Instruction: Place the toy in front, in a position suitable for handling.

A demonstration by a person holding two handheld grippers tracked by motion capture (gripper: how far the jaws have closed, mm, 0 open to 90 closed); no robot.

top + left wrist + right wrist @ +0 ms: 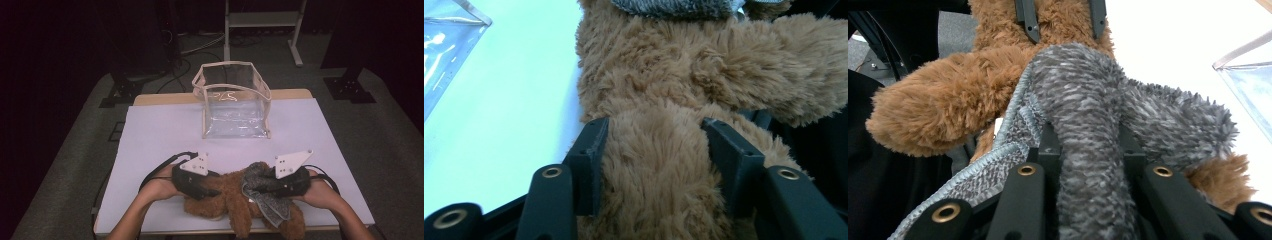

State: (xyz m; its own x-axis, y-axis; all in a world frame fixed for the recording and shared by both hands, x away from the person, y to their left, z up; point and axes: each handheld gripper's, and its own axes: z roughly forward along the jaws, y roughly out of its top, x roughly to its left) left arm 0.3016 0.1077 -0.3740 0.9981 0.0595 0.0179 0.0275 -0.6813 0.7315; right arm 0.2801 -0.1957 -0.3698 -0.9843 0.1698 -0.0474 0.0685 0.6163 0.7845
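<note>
Gripping: left tool (200,187) clamps teddy (225,197) | right tool (280,186) clamps grey cloth (260,192) | at table's (160,135) near edge

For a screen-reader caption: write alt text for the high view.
Two hands hold a left claw and right claw on a brown teddy bear wrapped in grey knit cloth, at the near edge of a white-covered table. A clear, open-topped bag stands behind.

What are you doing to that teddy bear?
A person holds tongs in each hand at the near edge of the table. The left tongs are clamped on a limb of the brown teddy bear, and the right tongs grip a bunched fold of the grey fuzzy cloth lying over it. A clear plastic bag stands open farther back.
</note>
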